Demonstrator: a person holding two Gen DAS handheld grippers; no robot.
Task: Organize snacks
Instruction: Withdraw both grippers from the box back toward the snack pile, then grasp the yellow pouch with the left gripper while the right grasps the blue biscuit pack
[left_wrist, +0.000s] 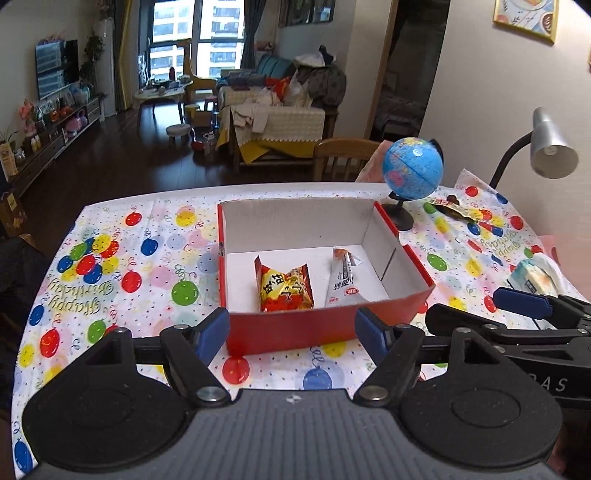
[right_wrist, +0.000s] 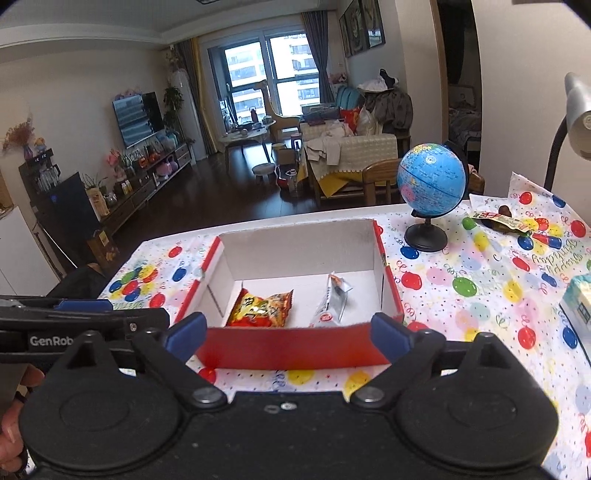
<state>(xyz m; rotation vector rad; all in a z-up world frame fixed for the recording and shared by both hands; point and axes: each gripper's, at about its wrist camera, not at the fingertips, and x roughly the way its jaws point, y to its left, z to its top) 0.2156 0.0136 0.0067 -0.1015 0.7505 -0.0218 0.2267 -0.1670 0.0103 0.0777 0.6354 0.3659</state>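
1. A red box (left_wrist: 325, 325) with a white inside sits in the middle of the left wrist view, on a table (left_wrist: 147, 258) covered by a balloon-print birthday cloth.
2. Two snacks lie on the box floor: an orange-red snack packet (left_wrist: 284, 288) to the left, and a white snack stick (left_wrist: 341, 284) to the right of it, the two apart.
3. The left tool (left_wrist: 291, 332) fills the bottom of that view, its blue pads spread apart with nothing between them; the near red wall of the box shows in the gap.
4. The right tool (right_wrist: 288, 330) in its own view likewise stands wide apart and empty, framing the same near wall.
5. Each tool shows in the other's view: the right one at the right edge, the left one at the left edge with a hand (right_wrist: 14, 417) at the lower left.
6. A blue globe (left_wrist: 412, 168) on a black stand is beside the box's far right corner.
7. Another wrapper (left_wrist: 452, 208) lies on the cloth right of the globe, below a grey lamp (left_wrist: 550, 147).
8. A pale blue-white packet (left_wrist: 537, 275) rests at the right edge.
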